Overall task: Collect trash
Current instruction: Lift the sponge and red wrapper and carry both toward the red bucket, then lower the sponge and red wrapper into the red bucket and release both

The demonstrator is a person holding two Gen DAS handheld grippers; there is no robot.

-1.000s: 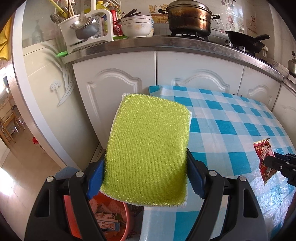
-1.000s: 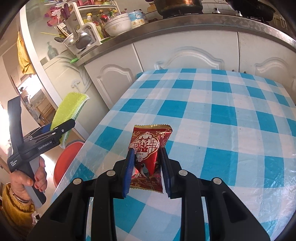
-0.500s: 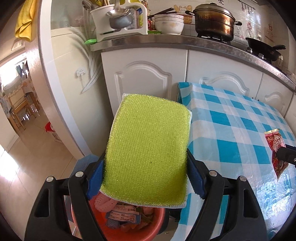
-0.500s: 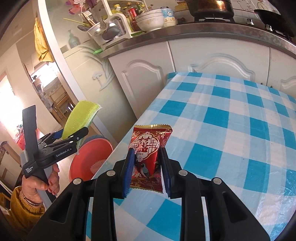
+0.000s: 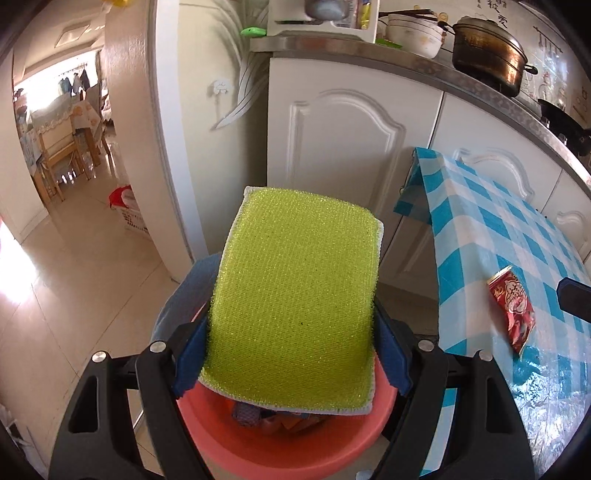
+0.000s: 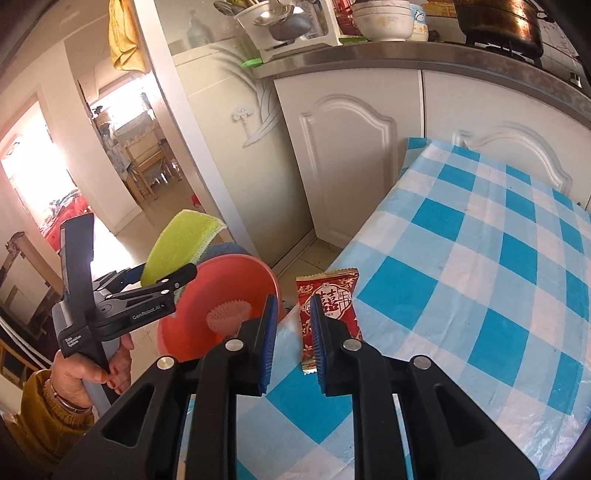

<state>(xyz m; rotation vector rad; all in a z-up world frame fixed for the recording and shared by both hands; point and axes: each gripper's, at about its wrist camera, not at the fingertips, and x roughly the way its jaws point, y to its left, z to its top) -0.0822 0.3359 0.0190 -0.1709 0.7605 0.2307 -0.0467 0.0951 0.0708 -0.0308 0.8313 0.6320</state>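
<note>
My left gripper (image 5: 291,354) is shut on a lime-green scrub sponge (image 5: 295,295) and holds it over a red basin (image 5: 295,446) with scraps inside, on the floor beside the table. My right gripper (image 6: 291,339) is open at the table's left edge. A red snack wrapper (image 6: 332,306) lies on the checked cloth, against the right finger (image 6: 319,343) and partly behind it. The wrapper also shows in the left wrist view (image 5: 511,306). In the right wrist view the left gripper (image 6: 155,284) and sponge (image 6: 177,243) hang above the basin (image 6: 207,295).
The table has a blue-and-white checked cloth (image 6: 498,258). White cabinet doors (image 6: 351,155) stand behind, with a counter holding bowls (image 6: 384,18) and a pot (image 5: 487,48). A doorway (image 5: 62,147) opens to the left onto a tiled floor.
My right gripper has opened and moved left to the table edge; the wrapper now lies by its right finger. My left gripper has carried the sponge left and down over the red basin.
</note>
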